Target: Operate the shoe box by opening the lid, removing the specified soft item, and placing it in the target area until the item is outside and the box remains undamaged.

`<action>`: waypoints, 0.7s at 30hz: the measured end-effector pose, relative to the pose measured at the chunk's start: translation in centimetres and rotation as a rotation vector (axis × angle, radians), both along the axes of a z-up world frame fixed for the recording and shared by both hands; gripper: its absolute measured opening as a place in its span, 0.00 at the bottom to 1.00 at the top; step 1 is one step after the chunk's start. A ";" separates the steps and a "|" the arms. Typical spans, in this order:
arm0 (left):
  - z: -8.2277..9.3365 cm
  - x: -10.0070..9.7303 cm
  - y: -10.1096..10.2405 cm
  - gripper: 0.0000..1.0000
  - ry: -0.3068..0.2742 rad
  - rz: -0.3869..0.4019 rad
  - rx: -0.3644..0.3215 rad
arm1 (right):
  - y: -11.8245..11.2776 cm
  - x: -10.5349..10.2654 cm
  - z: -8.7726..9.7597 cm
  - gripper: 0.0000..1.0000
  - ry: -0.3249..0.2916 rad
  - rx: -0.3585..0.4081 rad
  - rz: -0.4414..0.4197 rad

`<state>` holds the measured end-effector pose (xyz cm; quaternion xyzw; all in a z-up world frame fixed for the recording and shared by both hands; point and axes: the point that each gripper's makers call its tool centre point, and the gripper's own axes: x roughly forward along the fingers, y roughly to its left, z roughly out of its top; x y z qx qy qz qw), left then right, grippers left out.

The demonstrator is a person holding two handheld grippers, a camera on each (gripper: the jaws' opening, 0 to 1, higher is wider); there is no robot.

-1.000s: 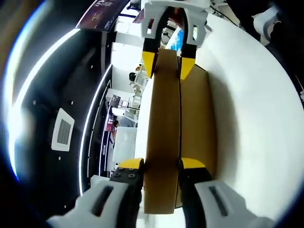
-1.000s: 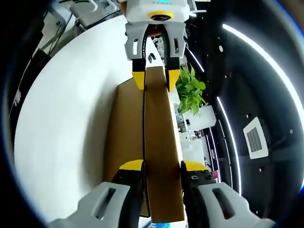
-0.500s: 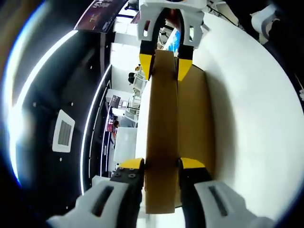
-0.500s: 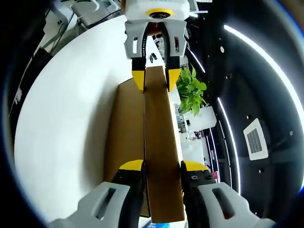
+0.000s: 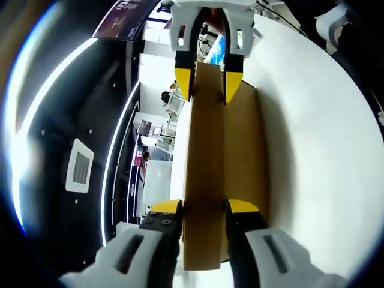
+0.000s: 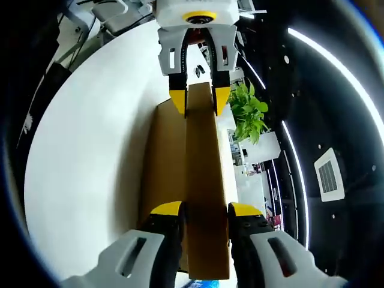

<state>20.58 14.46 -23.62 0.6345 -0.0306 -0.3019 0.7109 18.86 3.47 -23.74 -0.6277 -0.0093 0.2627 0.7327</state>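
We clamp the cardboard box lid (image 5: 207, 174) at opposite ends with left hand-held gripper (image 5: 204, 211) and right hand-held gripper (image 6: 200, 214), above the white bench (image 5: 318, 150); potted plant (image 6: 249, 111) behind.

Counter (image 5: 318, 150) bare beside the shoe box (image 5: 243, 150); lid (image 5: 206, 156) edge pinched by left claw (image 5: 204, 207) and right claw (image 5: 207, 84), blocking both ends.

A green potted plant (image 6: 249, 111) beside the white table (image 6: 90, 156).
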 end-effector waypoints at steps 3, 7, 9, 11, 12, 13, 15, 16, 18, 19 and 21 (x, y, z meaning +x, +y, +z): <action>-0.1 0.0 0.0 0.29 -0.004 -0.003 -0.002 | 0.0 0.0 0.0 0.29 -0.007 -0.004 0.003; 0.0 0.0 0.0 0.29 -0.005 -0.005 -0.007 | 0.0 0.0 0.0 0.29 -0.012 0.000 0.005; -0.2 0.0 0.0 0.28 -0.010 -0.002 -0.006 | 0.0 -0.1 -0.4 0.29 -0.027 -0.016 0.004; -0.4 -0.1 0.0 0.28 -0.016 0.001 -0.006 | 0.0 -0.1 -0.4 0.29 -0.029 -0.016 0.004; -0.4 -0.1 0.0 0.28 -0.016 0.001 -0.005 | 0.0 -0.1 -0.4 0.29 -0.030 -0.016 0.004; -0.4 -0.1 0.0 0.28 -0.016 0.000 -0.005 | 0.0 -0.1 -0.4 0.29 -0.032 -0.015 0.004; -0.6 -0.2 0.0 0.28 -0.025 0.003 -0.010 | 0.0 -0.2 -0.6 0.29 -0.047 -0.014 0.001; -0.7 -0.2 0.0 0.28 -0.026 0.004 -0.010 | -0.1 -0.2 -0.7 0.29 -0.048 -0.014 0.001; -0.9 -0.3 0.0 0.28 -0.028 0.005 -0.012 | -0.1 -0.2 -0.8 0.29 -0.050 -0.014 0.001; -0.9 -0.3 -0.1 0.28 -0.029 0.005 -0.012 | -0.1 -0.2 -0.8 0.29 -0.051 -0.015 0.001; -1.3 -0.5 -0.1 0.28 -0.029 0.009 -0.023 | -0.1 -0.3 -1.3 0.29 -0.059 -0.030 0.002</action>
